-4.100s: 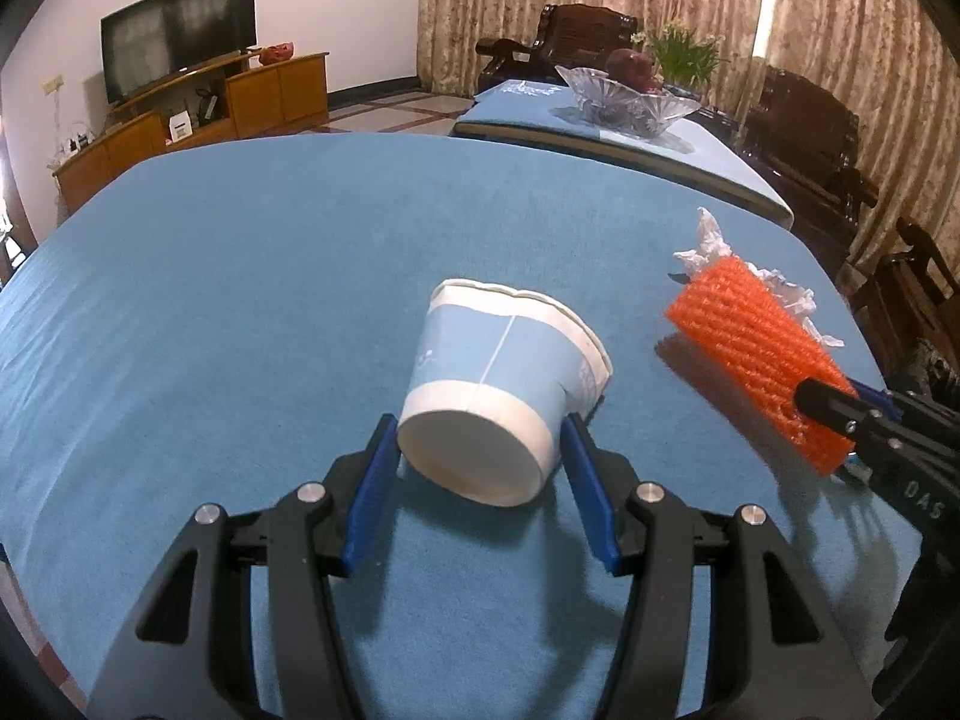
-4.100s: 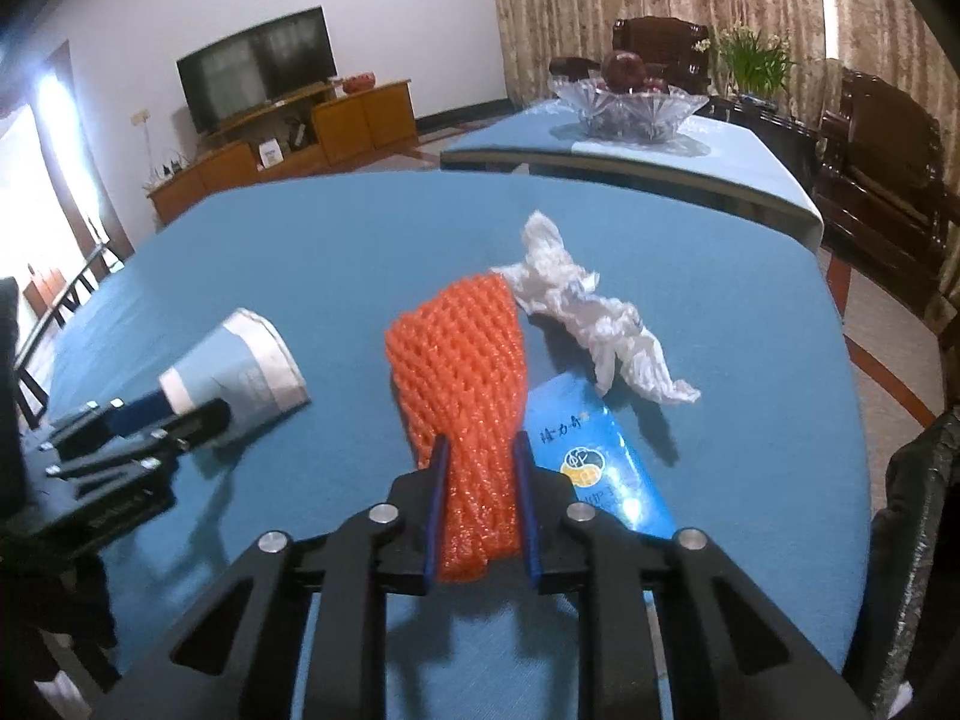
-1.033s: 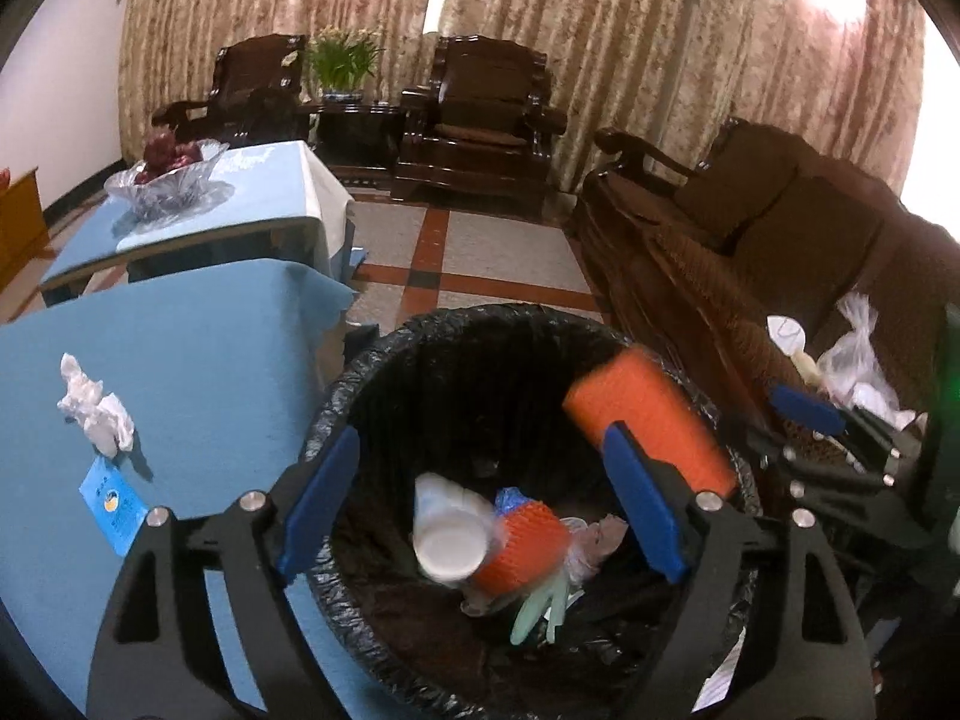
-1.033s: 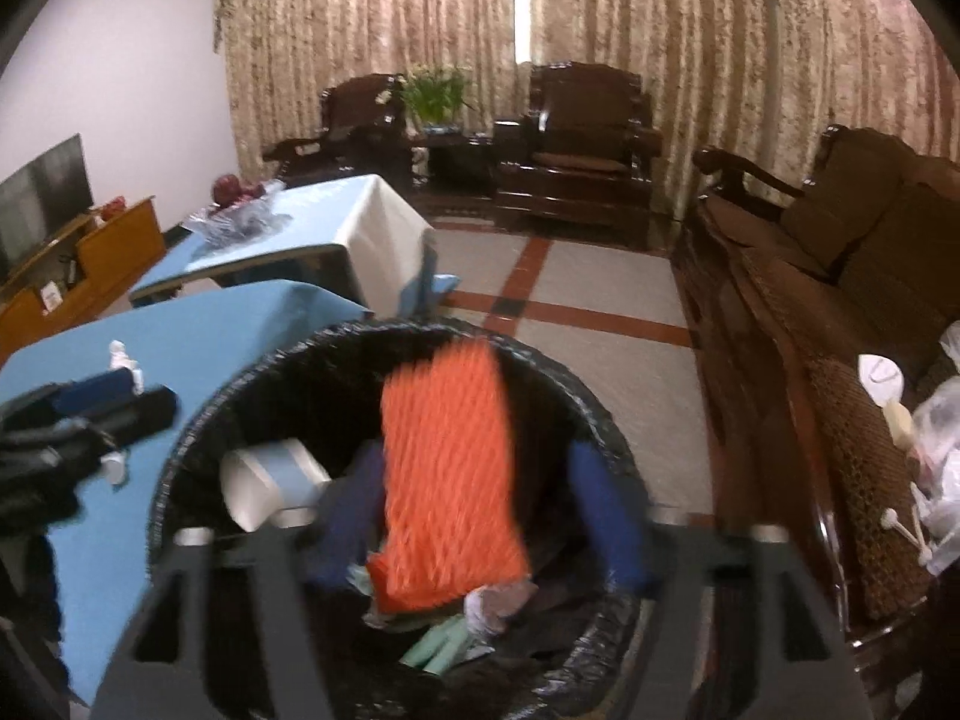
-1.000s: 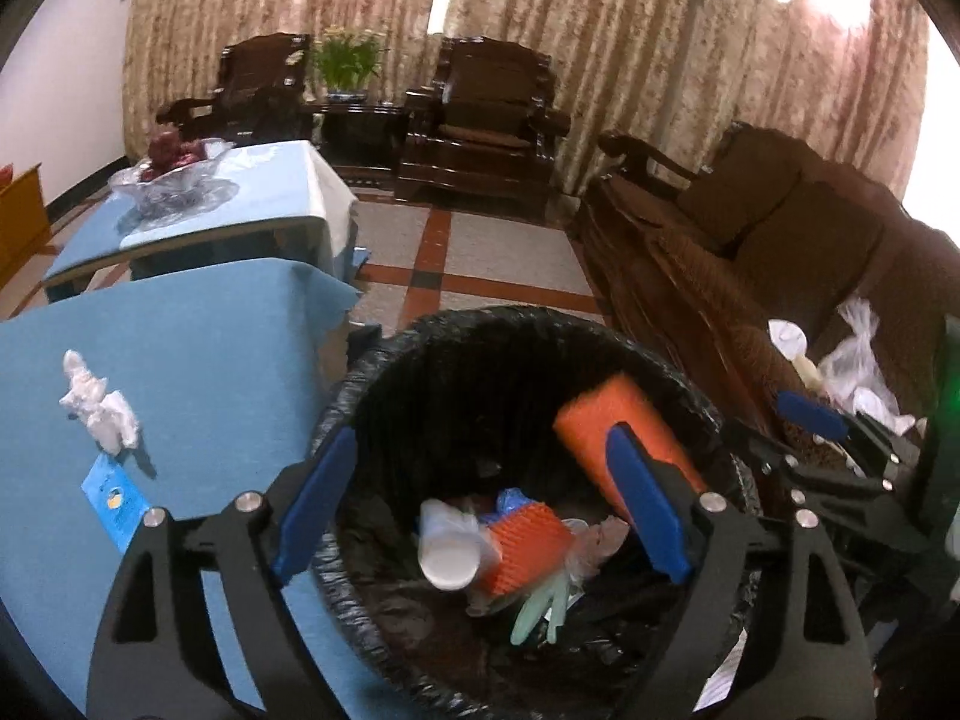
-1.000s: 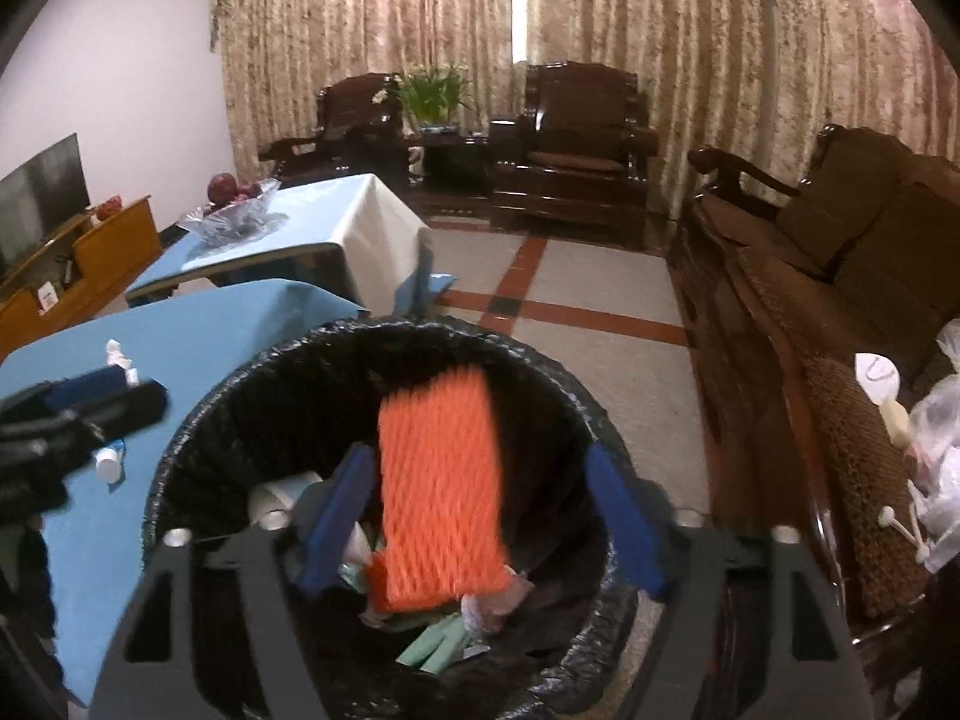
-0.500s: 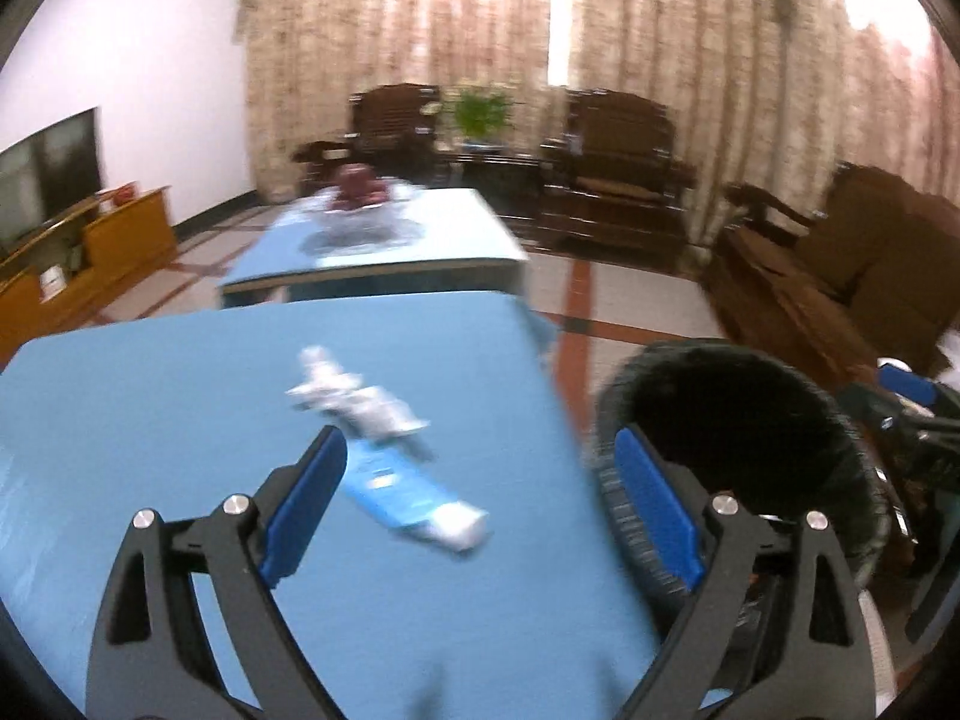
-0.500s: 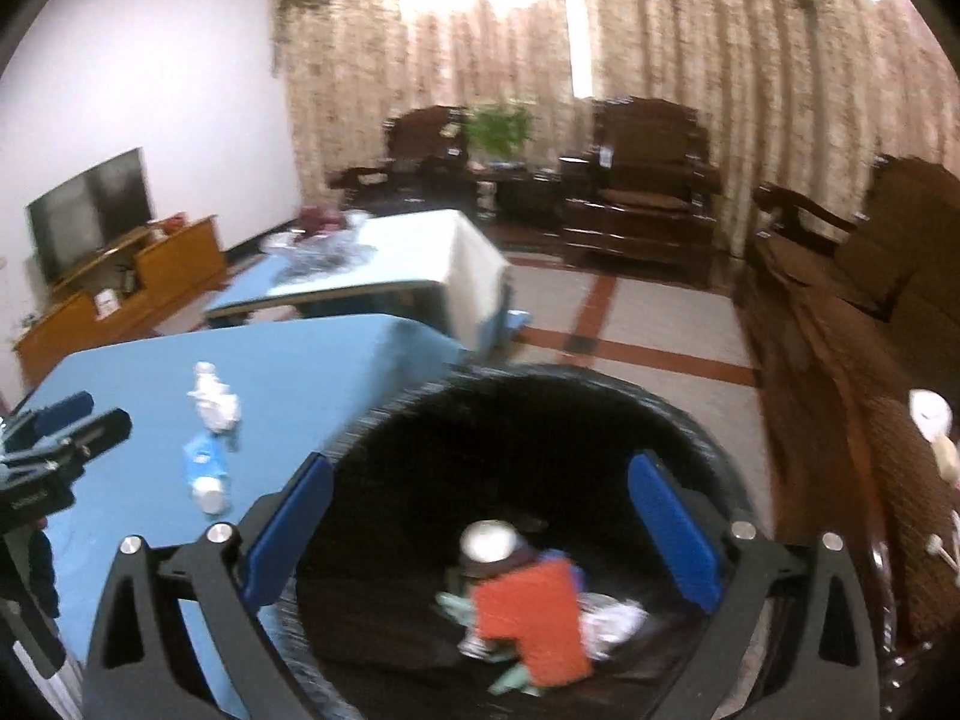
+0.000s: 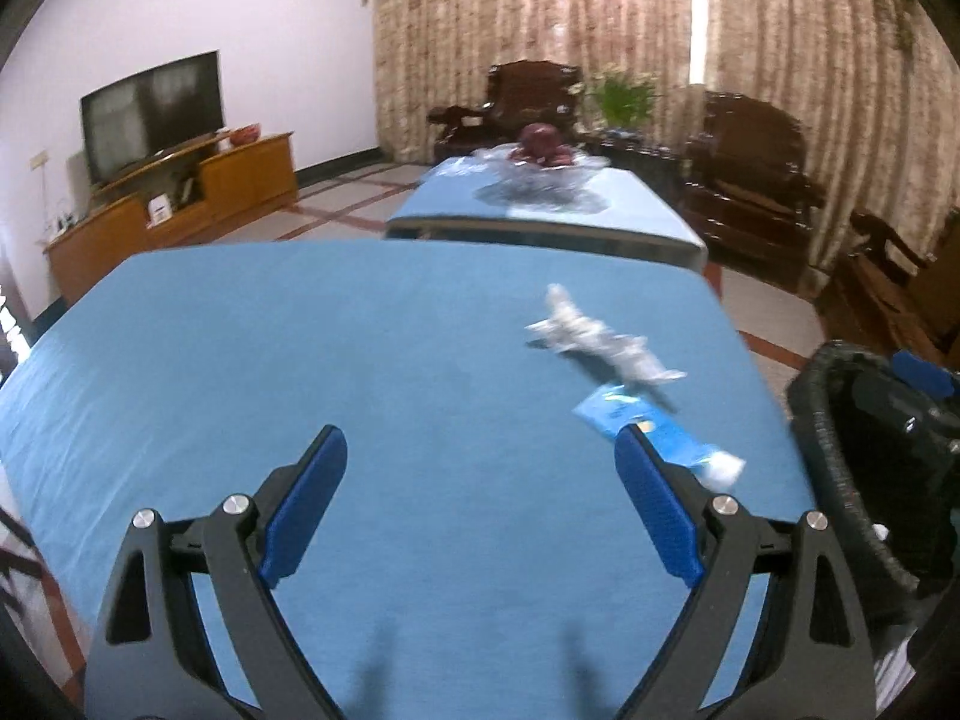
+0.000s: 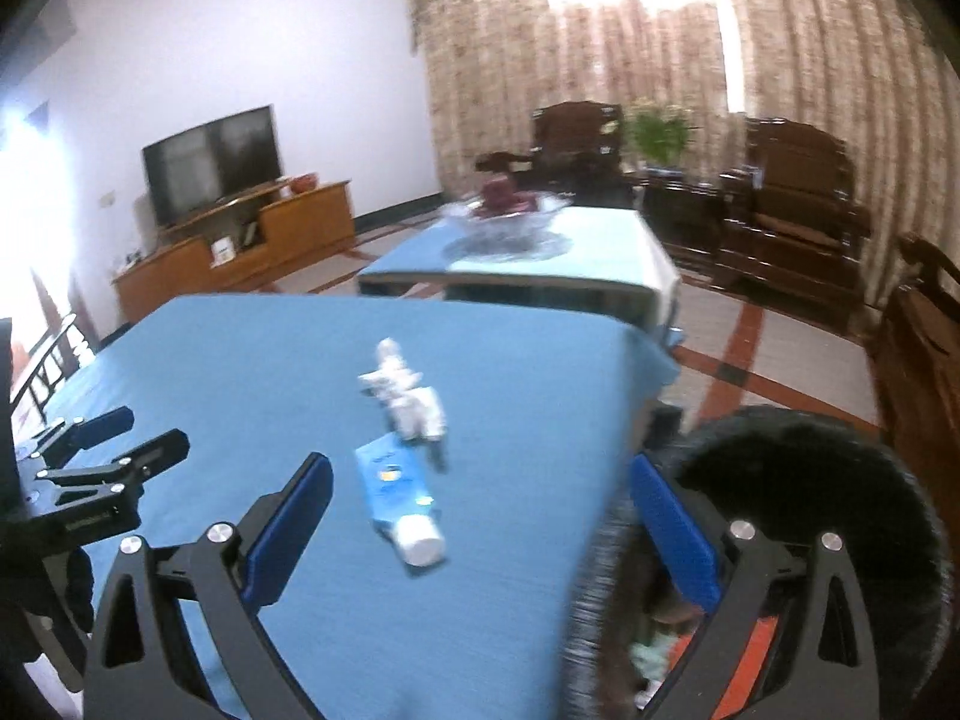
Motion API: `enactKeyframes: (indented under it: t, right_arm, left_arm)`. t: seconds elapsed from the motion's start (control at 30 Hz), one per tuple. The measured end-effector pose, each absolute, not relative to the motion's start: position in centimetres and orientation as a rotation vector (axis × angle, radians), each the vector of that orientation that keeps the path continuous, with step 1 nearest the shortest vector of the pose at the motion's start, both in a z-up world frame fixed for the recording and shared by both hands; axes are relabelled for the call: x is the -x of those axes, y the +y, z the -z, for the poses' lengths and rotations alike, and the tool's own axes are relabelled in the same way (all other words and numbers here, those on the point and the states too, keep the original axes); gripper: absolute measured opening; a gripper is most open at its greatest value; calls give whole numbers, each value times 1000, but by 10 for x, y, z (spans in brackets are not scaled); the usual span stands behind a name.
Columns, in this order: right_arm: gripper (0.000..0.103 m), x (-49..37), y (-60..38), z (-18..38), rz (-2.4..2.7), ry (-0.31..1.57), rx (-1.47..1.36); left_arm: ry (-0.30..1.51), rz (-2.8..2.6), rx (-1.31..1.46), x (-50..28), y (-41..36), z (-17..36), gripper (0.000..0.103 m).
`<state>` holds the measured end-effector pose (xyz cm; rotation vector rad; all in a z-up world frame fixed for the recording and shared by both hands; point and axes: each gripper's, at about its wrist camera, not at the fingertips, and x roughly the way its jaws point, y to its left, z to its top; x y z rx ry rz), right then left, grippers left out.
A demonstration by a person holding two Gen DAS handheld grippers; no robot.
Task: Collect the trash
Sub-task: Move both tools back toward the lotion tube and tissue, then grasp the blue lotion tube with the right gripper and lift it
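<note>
Between the fingers of the left gripper [image 9: 480, 504] there is only bare blue cloth; the fingers stand wide apart and hold nothing. The right gripper [image 10: 480, 534] is likewise empty, its jaws closing slightly from full spread; the blue tube [image 10: 399, 501] lies on the cloth between its fingers, untouched.

Remaining trash, left wrist view: the tube [image 9: 657, 438] at 2 o'clock, partly behind the right-hand finger [image 9: 657, 516], and a crumpled white wrapper [image 9: 597, 345] just beyond it, nearly touching it. In the right wrist view the wrapper [image 10: 405, 399] sits at 12 o'clock from the tube.

Handling, as a judgement: the tube looks light and soft-walled, with a stiff white cap end; grip across the flat body near its middle, where it will flatten but not slip. The wrapper appears nearly weightless and springy; pinch the bulkiest fold, closing fully.

The counter [image 9: 300, 330] carries a smooth blue cloth that could bunch under a dragging finger. The black-lined trash bin [image 10: 804, 480] stands off the counter edge at 4 o'clock. Beyond: a second blue-covered table with a glass fruit bowl [image 9: 537, 180], dark wooden armchairs, patterned curtains, and a television [image 9: 153, 111] on a wooden cabinet at 10 o'clock.
</note>
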<state>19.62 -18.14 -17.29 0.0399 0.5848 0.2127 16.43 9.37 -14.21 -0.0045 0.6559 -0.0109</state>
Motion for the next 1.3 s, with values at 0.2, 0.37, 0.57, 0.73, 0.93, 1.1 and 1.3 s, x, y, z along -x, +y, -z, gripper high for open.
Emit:
enactKeyframes:
  t: [0.2,0.37,0.57,0.73,0.93,1.1,1.3]
  right_arm:
    - [83,-225,-137,211,-273,654,26]
    - [77,-240,-128,236,-276,720,31]
    - [74,-248,-127,254,-269,779,37]
    - [69,-253,-130,263,-282,835,18]
    - [63,-262,-129,268,-300,876,7]
    - [48,-261,-126,268,-291,877,20]
    - [46,-255,-126,265,-302,869,21]
  left_arm:
    - [678,-40,14,-167,125,156,88]
    - [701,-53,26,-172,135,167,88]
    - [754,-55,5,-185,131,192,88]
    - [794,-62,27,-191,131,209,88]
    - [803,-61,27,-194,130,214,88]
    - [808,-57,27,-196,127,216,88]
    - [805,-54,31,-195,125,216,88]
